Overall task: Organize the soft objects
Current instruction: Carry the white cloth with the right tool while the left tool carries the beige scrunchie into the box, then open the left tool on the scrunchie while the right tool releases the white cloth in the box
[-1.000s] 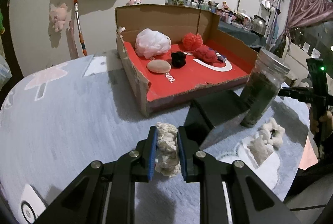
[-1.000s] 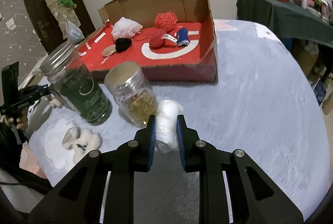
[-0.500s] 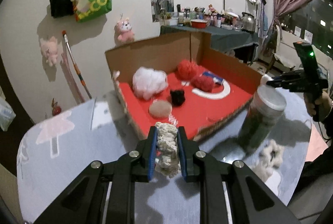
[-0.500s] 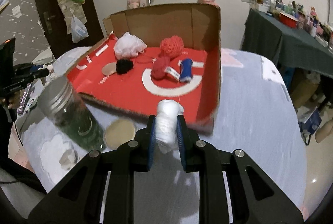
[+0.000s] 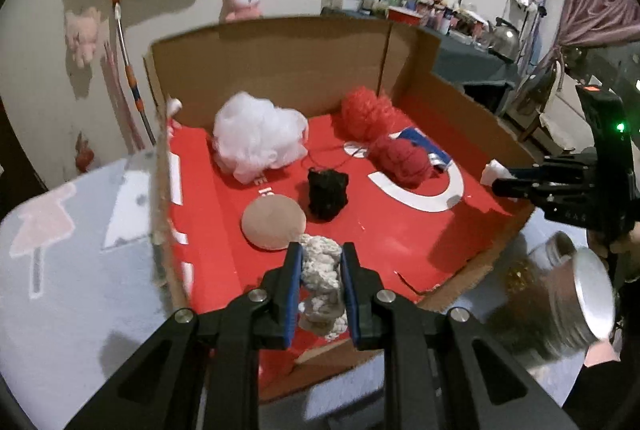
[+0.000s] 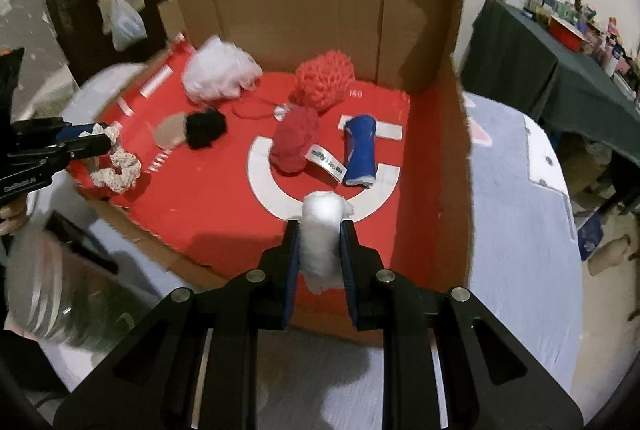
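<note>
Cream scrunchie (image 5: 322, 284) and white roll (image 6: 322, 236) held above box (image 6: 436, 166).

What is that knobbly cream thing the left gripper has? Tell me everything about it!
It is a cream crocheted scrunchie, a soft ring of bumpy, lacy yarn. The left gripper has its jaws shut on it, the blue pads squeezing its sides, so it bunches up between them. The right wrist view shows its loose loop dangling below the jaws. It hangs over the near left corner of the cardboard box, above the red floor. Whether it touches the floor cannot be told.
</note>
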The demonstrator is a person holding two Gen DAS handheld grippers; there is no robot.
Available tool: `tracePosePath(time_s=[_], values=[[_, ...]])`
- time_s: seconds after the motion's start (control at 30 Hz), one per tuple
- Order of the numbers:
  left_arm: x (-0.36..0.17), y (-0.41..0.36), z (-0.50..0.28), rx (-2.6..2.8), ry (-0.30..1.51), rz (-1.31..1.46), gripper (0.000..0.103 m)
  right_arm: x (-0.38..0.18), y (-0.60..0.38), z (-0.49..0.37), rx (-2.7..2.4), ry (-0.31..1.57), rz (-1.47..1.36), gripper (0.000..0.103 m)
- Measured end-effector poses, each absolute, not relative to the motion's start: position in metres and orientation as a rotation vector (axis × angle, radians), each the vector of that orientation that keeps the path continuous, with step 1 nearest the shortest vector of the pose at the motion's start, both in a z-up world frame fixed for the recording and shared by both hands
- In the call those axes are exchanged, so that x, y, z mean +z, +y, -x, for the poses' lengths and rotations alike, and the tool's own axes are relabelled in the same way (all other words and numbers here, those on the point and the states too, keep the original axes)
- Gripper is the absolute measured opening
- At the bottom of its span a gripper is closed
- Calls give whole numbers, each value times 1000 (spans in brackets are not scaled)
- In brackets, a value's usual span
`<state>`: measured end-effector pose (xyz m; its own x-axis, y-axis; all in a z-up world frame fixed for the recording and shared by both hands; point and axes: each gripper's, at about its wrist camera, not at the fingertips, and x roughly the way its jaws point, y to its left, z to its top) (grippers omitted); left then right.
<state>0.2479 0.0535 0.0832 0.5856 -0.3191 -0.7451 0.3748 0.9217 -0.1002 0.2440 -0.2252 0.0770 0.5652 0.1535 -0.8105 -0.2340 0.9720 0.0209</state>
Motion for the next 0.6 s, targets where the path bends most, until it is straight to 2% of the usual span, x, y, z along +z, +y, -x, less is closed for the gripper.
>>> tracePosePath(time_s=[0.37, 0.6], values=[[59, 53, -265, -358, 932, -54, 21, 50, -216, -276, 157, 1078, 189, 19], [56, 51, -268, -345, 937, -76, 24, 45, -214, -280, 147, 1097, 191, 20]])
